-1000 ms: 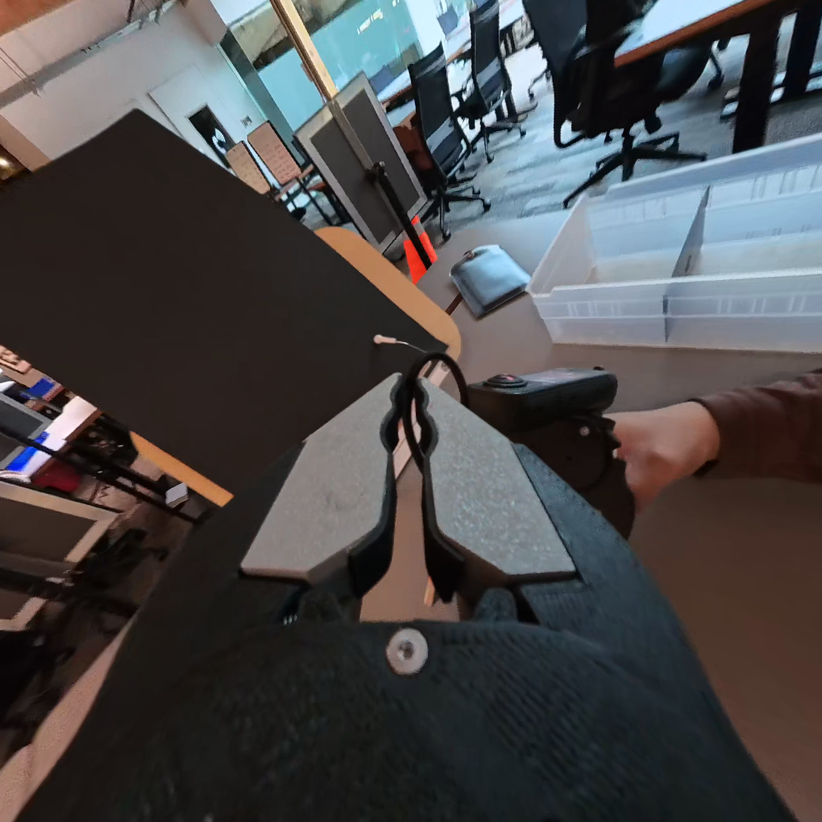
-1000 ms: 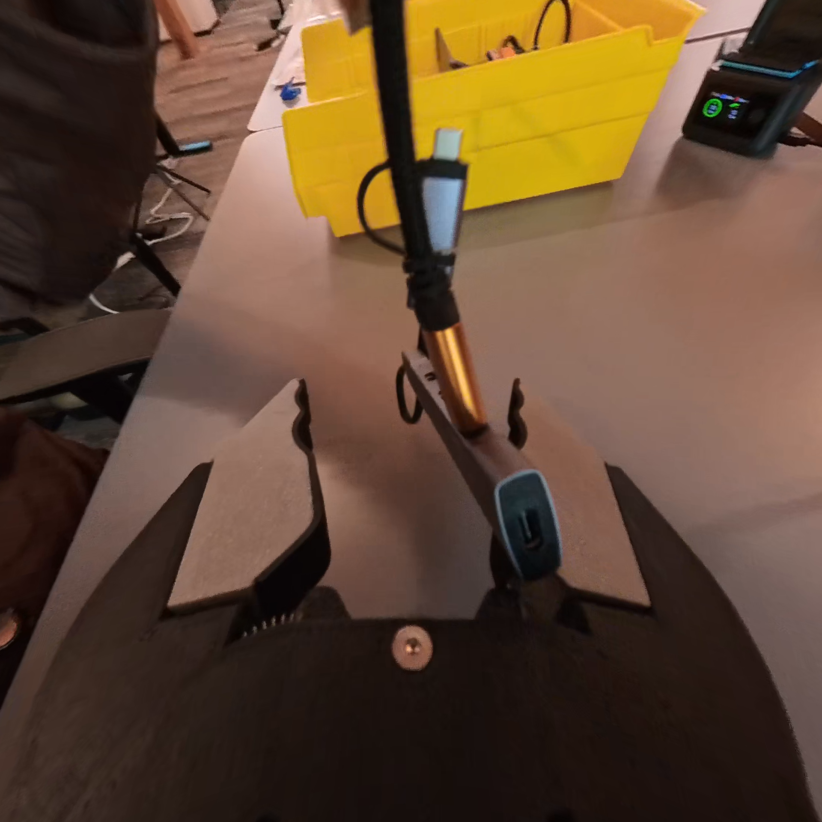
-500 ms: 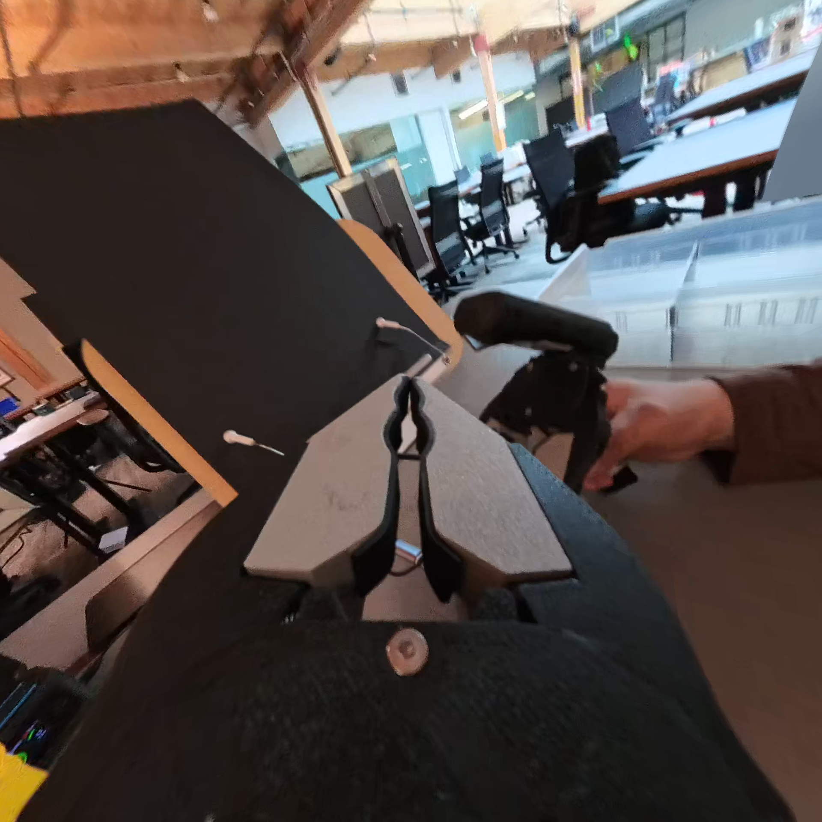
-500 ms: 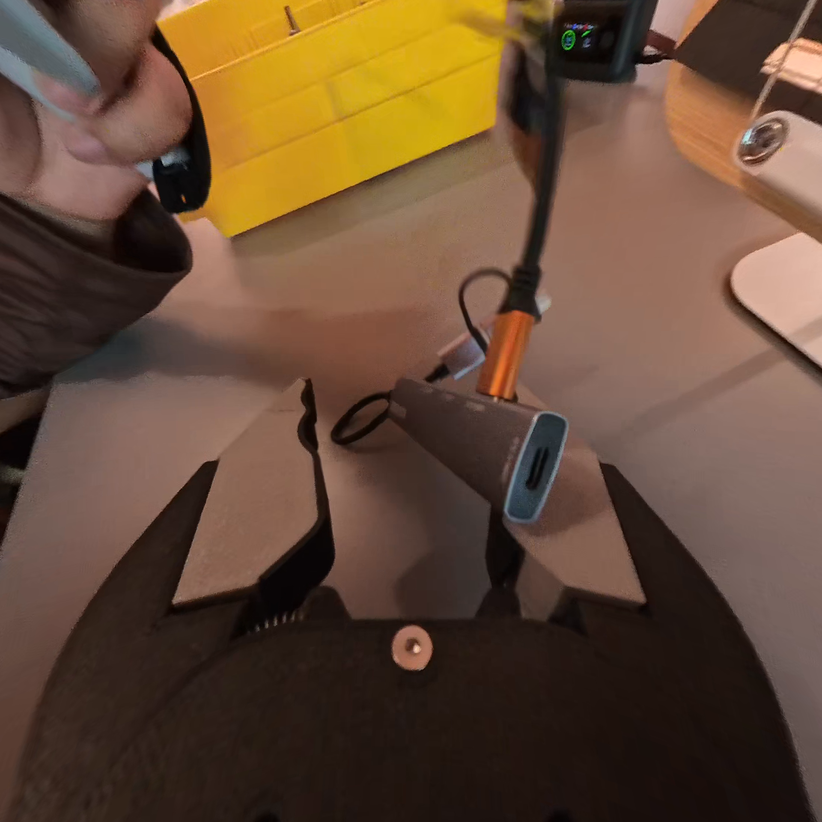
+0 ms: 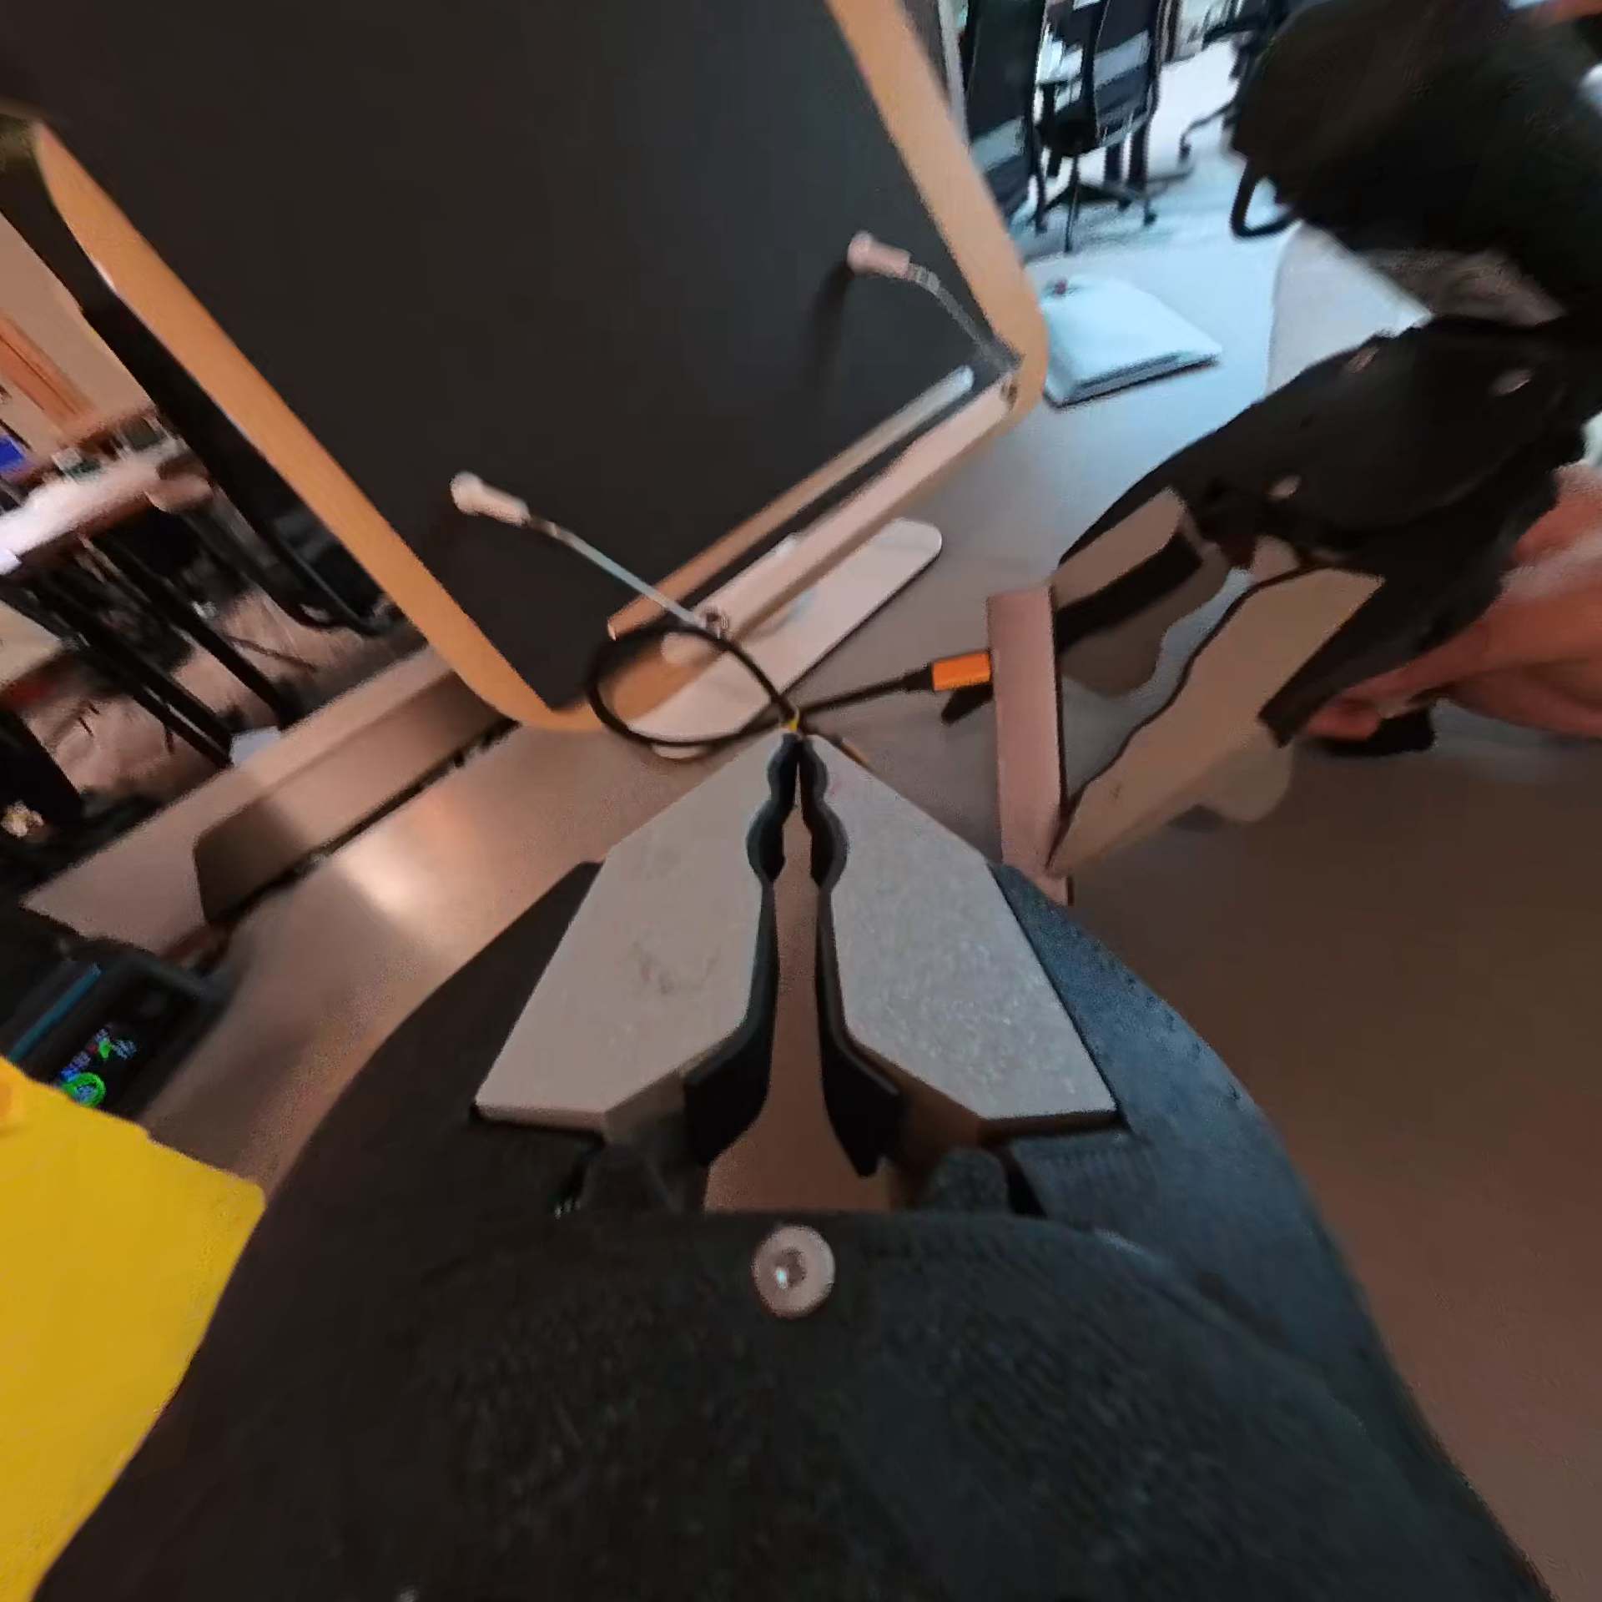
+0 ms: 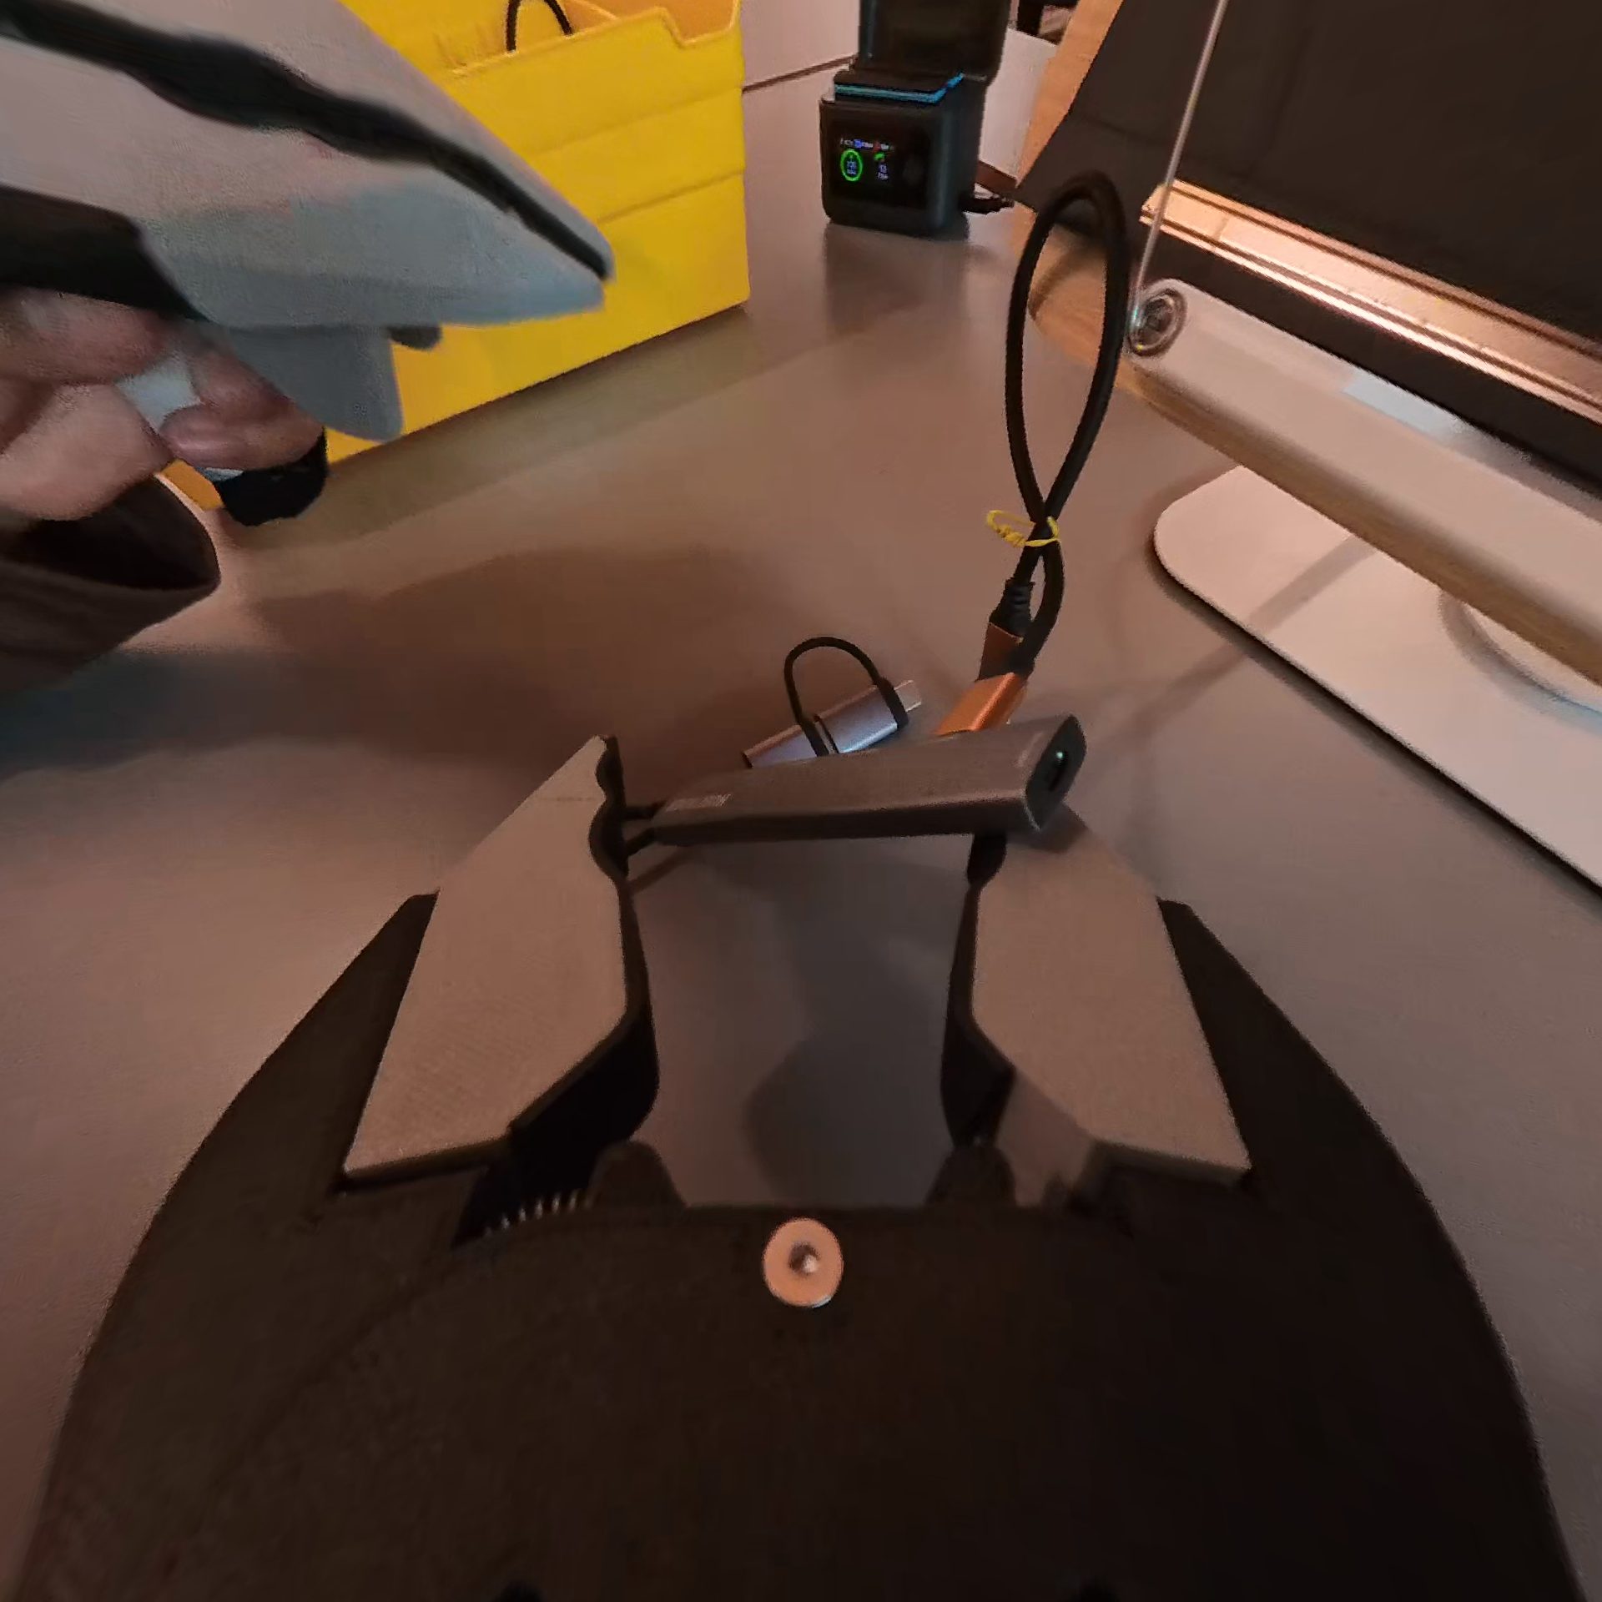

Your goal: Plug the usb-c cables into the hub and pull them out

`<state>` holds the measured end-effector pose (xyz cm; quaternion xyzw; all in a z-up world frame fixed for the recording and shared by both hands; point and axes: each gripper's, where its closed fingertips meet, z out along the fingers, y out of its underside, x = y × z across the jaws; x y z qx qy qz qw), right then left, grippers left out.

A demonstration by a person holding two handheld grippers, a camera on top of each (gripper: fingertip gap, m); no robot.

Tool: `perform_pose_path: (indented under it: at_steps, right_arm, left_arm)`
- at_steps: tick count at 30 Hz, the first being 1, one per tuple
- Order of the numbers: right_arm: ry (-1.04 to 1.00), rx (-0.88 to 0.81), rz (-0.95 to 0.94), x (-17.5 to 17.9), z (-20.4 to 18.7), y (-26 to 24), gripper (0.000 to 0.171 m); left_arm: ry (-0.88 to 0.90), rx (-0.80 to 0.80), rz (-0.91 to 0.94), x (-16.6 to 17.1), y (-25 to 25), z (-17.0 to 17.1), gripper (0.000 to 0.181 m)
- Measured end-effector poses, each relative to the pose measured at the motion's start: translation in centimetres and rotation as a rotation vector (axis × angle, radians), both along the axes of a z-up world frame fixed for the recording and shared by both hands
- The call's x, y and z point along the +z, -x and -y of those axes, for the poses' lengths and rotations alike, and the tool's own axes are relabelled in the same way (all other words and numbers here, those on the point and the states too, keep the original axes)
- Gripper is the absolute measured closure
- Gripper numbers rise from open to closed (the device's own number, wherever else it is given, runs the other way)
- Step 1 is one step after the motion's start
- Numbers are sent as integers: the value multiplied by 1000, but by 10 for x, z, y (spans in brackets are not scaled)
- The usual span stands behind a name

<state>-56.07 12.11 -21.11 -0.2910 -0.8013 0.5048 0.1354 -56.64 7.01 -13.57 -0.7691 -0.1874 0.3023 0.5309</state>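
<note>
The grey hub point(image 6: 867, 797) lies crosswise at the fingertips of my right gripper point(image 6: 793, 832), which is open; whether a finger touches it I cannot tell. A black cable point(image 6: 1066, 347) with an orange plug point(image 6: 988, 702) is plugged into the hub's far side, and its loop stands up, bound by a yellow tie point(image 6: 1023, 529). The hub's own grey plug point(image 6: 832, 732) lies behind it. My left gripper point(image 5: 797, 754) is shut and empty; it also shows in the right wrist view point(image 6: 303, 217), raised and apart from the cable. The left wrist view shows the cable loop point(image 5: 676, 685), the orange plug point(image 5: 958, 672) and the right gripper point(image 5: 1127, 693).
A yellow bin point(image 6: 607, 173) stands at the back left. A black device with a lit screen point(image 6: 901, 165) stands beside it. A black panel with a wooden edge point(image 5: 520, 260) on a pale base plate point(image 6: 1387, 624) stands at the right. A hand point(image 6: 87, 433) holds the left gripper. From my right tips it is roughly 5 cm to the hub's own grey plug point(image 6: 832, 732); from my left, 12 cm.
My left gripper has let go of the black cable and swung away to the left. The hub, which hung tilted from the cable, now lies flat at my right gripper's tips.
</note>
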Motion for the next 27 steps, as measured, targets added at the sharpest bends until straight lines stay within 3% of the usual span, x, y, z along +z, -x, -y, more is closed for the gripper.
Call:
perform_pose_path:
  at_steps: [1, 3, 5, 9, 18, 27]
  right_arm:
    - [-6, -4, -4, 0, 0, 0, 94]
    - [-11, -13, -8, 0, -1, 0, 97]
    - [-14, -28, -7, 0, -3, 1, 102]
    - [-33, -71, 5, -4, -11, 7, 127]
    - [60, -46, 115, -2, -14, 5, 142]
    - [277, 82, 95, 38, -4, -13, 160]
  left_arm:
    - [9, 24, 41, -9, 5, 4, 181]
    - [26, 71, 103, -24, 13, 11, 181]
    - [47, 97, 152, -36, 19, 15, 170]
    - [81, 116, 243, -55, 23, 18, 146]
    - [180, 9, 301, -77, 4, -2, 138]
    - [214, -182, 205, -72, -31, -37, 138]
